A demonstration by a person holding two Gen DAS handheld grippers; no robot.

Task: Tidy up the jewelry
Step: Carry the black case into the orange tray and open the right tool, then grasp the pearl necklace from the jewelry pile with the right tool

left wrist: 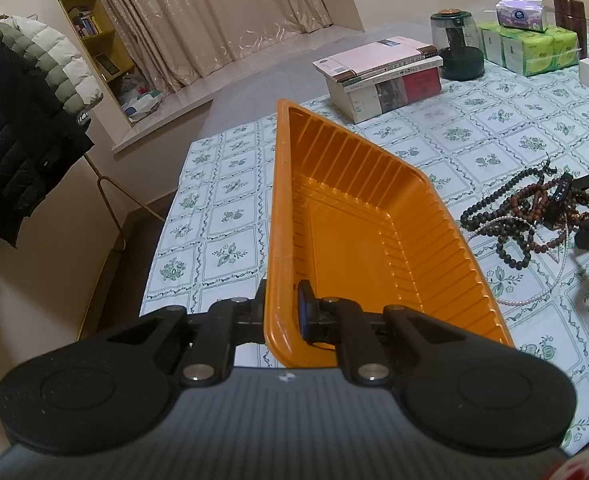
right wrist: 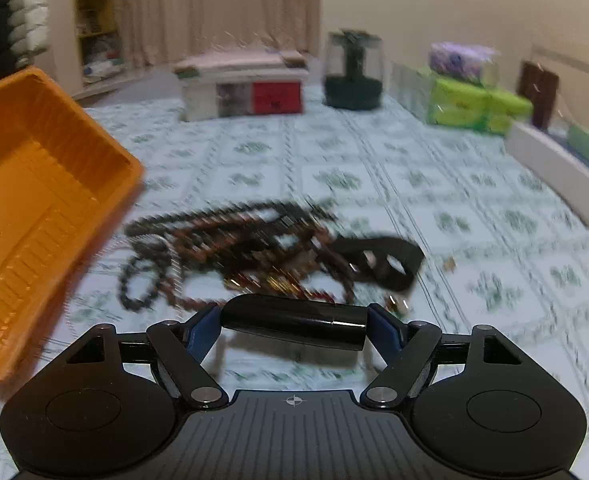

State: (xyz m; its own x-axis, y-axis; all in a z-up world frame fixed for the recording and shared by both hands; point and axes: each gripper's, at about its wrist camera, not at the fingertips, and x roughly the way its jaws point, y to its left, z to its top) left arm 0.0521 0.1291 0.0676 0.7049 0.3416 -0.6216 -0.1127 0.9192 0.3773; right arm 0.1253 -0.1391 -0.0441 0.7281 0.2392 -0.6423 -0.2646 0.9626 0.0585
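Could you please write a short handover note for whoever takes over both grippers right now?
Left gripper: shut on the near rim of the orange tray, one finger inside and one outside; the tray looks tilted and partly lifted.
Right gripper: shut on a black cylindrical piece, held crosswise just above the tablecloth; this view is motion-blurred.
Jewelry pile: dark and brown bead strands, a pearl strand and a black strap lie tangled on the cloth beside the tray.
Done: nothing is in the tray.
Left: place the held piece in the tray, then move the rest over.
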